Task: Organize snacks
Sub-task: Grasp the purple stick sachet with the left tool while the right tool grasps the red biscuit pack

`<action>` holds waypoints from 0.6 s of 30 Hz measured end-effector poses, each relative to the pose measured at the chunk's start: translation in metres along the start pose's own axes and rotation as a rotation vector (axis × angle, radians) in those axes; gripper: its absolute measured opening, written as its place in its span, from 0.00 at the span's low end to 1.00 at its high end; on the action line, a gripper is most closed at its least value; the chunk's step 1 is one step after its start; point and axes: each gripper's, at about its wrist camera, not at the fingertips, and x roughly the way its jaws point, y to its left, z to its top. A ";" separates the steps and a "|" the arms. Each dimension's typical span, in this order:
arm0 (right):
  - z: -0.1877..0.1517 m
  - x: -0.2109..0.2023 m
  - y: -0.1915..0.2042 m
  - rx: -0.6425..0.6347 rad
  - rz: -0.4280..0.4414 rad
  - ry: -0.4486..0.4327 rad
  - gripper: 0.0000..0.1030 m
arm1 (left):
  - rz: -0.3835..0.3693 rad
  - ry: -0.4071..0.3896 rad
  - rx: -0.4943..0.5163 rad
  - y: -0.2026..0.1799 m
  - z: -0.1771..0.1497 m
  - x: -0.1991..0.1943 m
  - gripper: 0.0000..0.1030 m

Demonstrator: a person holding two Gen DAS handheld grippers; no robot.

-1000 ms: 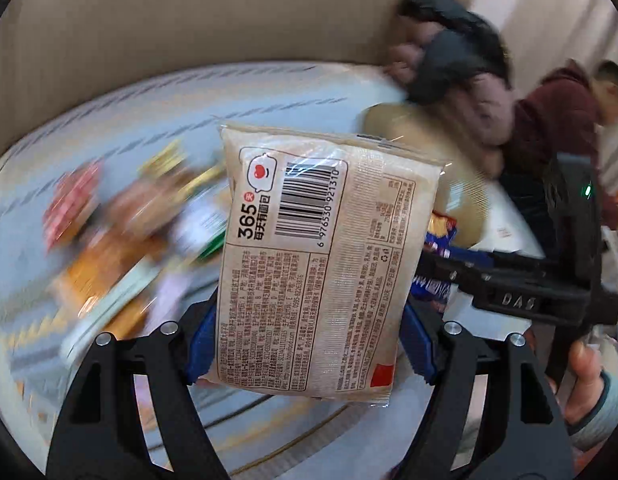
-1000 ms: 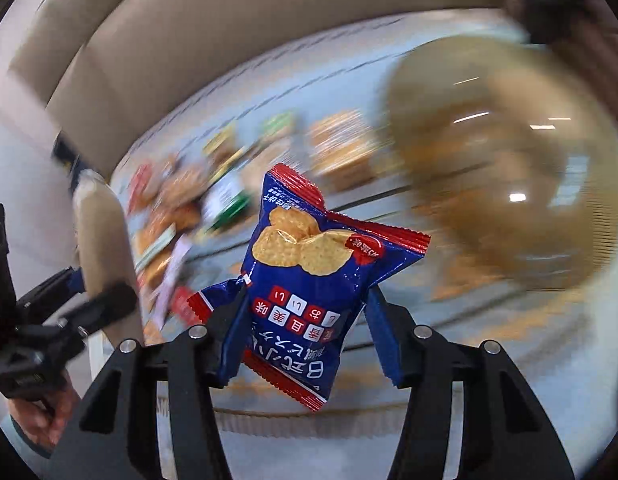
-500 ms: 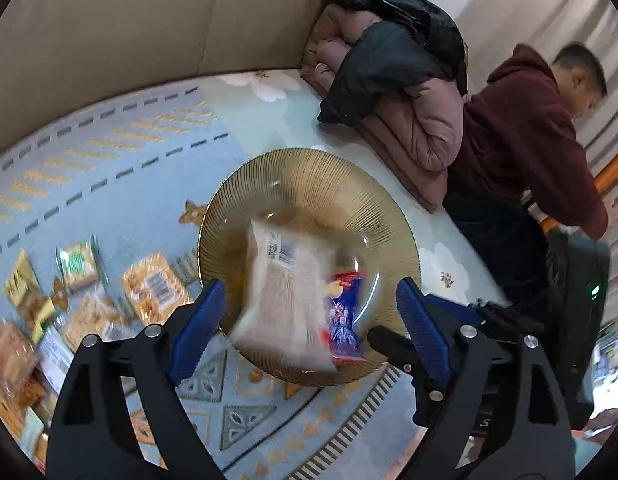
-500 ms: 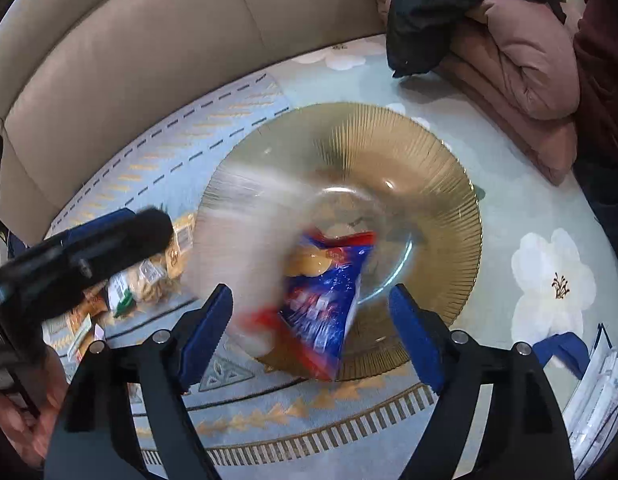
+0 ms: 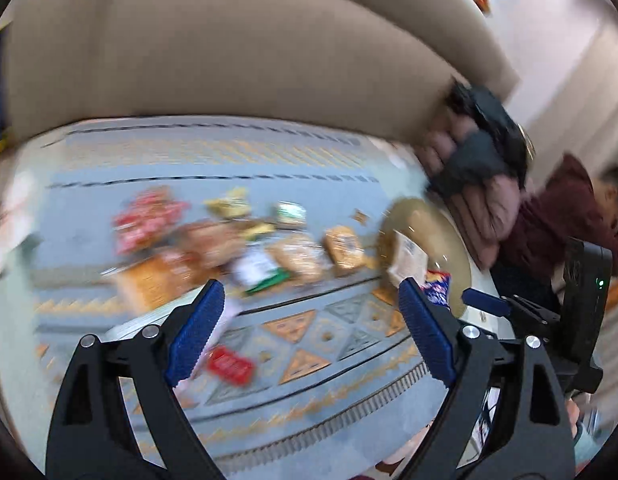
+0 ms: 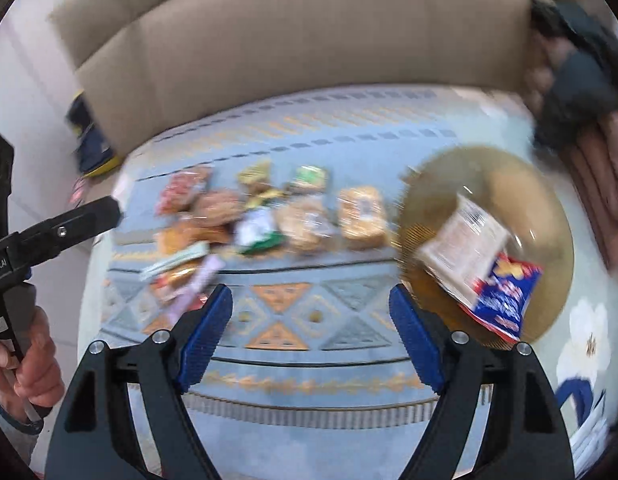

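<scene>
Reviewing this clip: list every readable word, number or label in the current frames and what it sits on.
"iRoboLAI", partly cut off: on the left gripper handle, right wrist view.
Pale packet in the gold plate: barcode and print blurred, unreadable.
Blue packet: red-and-white print blurred, unreadable.
Snack pile: all labels blurred.

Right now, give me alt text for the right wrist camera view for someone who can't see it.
A gold plate at right holds a beige snack packet and a blue-and-red cracker bag. The right gripper hangs in the foreground, jaws open and empty, over a patterned blue cloth. More snacks lie scattered, blurred, further left.
</scene>
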 end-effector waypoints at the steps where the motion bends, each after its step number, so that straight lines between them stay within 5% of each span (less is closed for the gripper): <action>1: 0.000 -0.004 0.013 -0.027 0.000 -0.012 0.81 | 0.002 -0.019 -0.039 0.011 -0.005 -0.016 0.88; 4: -0.003 -0.008 0.040 -0.076 0.008 -0.029 0.82 | 0.008 -0.072 -0.143 0.046 -0.025 -0.054 0.90; 9: -0.034 0.000 0.093 -0.151 0.034 -0.011 0.85 | 0.109 -0.051 -0.150 0.073 -0.057 -0.070 0.90; 18: -0.062 0.047 0.118 -0.233 0.045 0.058 0.84 | 0.128 0.079 -0.113 0.099 -0.089 -0.025 0.88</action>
